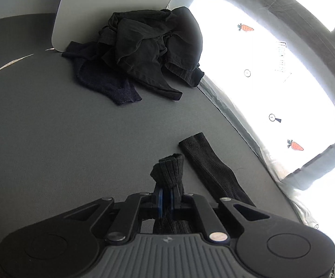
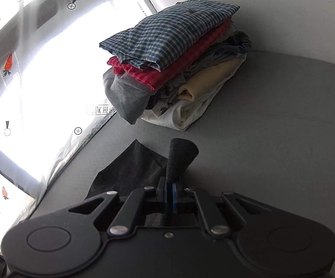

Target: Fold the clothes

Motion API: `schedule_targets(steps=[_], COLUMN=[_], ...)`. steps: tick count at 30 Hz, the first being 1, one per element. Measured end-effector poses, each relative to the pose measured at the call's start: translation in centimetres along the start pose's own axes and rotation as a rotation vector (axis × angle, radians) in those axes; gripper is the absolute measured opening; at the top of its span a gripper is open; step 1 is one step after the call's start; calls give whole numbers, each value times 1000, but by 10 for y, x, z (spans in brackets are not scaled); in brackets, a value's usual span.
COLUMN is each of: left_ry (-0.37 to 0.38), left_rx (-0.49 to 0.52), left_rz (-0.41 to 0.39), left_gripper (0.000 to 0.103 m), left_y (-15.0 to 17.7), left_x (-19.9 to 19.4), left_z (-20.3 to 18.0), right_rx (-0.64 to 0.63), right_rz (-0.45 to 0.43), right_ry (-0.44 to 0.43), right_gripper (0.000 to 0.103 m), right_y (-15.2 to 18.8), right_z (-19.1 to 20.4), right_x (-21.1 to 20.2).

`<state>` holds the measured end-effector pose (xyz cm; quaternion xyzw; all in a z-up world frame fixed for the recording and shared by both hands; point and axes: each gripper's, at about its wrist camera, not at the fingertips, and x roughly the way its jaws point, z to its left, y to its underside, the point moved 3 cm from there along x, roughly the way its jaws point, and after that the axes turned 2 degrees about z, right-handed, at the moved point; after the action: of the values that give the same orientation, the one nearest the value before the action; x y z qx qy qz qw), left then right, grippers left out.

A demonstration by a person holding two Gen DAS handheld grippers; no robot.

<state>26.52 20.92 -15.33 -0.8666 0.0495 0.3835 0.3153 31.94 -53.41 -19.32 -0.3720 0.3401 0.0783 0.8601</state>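
both grippers are clamped tight on one dark knit sock — the left gripper (image 1: 166,197) pinches the ribbed cuff (image 1: 169,169), the right gripper (image 2: 170,191) a bunched end (image 2: 179,157), likely so the sock (image 1: 211,164) can be stretched out over the grey table (image 1: 63,139). unfolded dark clothes (image 1: 148,48) wait at the far side; the folded stack (image 2: 172,55) sits far off — out of the way.

We see a blue-and-white checked shirt (image 2: 167,32) topping the folded stack (image 2: 179,85), with red plaid, grey and cream layers beneath it. Near our dark grey table (image 1: 63,139) lie black crumpled clothes (image 1: 148,46).
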Motion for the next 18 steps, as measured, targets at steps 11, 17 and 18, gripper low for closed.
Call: schedule_targets(steps=[11, 17, 18], left_ry=[-20, -45, -45], left_rx=[-84, -79, -70], left_rz=[-2, 25, 24], left_gripper=[6, 6, 6], left_y=[-23, -37, -38], left_x=[62, 95, 99], left_z=[-28, -52, -56], right_rx=[62, 72, 60], right_rz=[-3, 17, 19], right_ry=[-11, 16, 23], right_gripper=[5, 5, 5], right_y=[-32, -50, -50], right_z=[25, 36, 39], right_x=[61, 93, 98])
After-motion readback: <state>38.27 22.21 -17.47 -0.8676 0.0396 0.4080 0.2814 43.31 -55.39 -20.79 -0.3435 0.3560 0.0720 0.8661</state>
